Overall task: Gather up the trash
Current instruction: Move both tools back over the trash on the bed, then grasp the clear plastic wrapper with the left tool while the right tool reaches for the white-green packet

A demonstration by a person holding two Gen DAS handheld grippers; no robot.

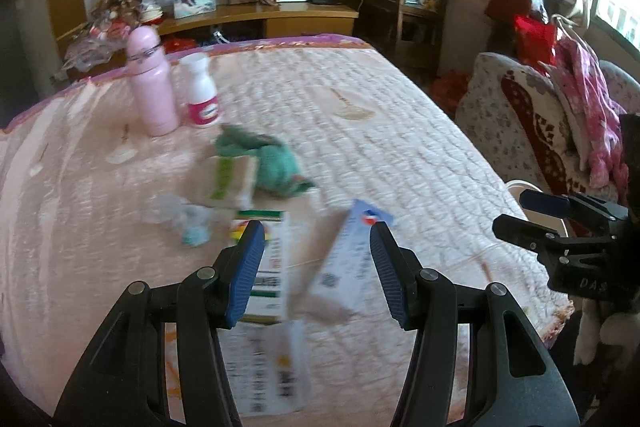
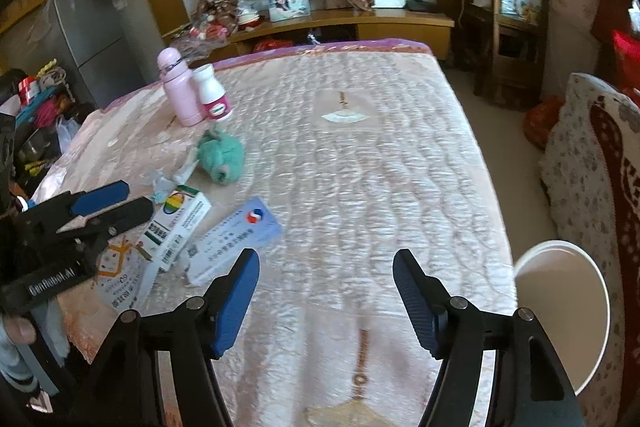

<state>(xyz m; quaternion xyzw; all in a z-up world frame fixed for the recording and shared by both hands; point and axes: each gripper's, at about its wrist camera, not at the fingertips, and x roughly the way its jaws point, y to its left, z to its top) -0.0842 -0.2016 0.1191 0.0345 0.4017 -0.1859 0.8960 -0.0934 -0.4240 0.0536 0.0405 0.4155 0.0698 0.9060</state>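
Trash lies in a cluster on the bed's point(image 2: 360, 155) near left part. Left gripper point(image 1: 316, 263): jaws released, nothing between the pads; it hangs directly above the blue box point(image 1: 348, 259) and green box point(image 1: 272, 267). The blue box's long axis runs from near left to far right, askew to the jaw gap. Right gripper point(image 2: 324, 291): jaws released, empty, over bare quilt to the right of the boxes. The left is judged nearer. White bin point(image 2: 560, 307) stands off the bed's right edge.
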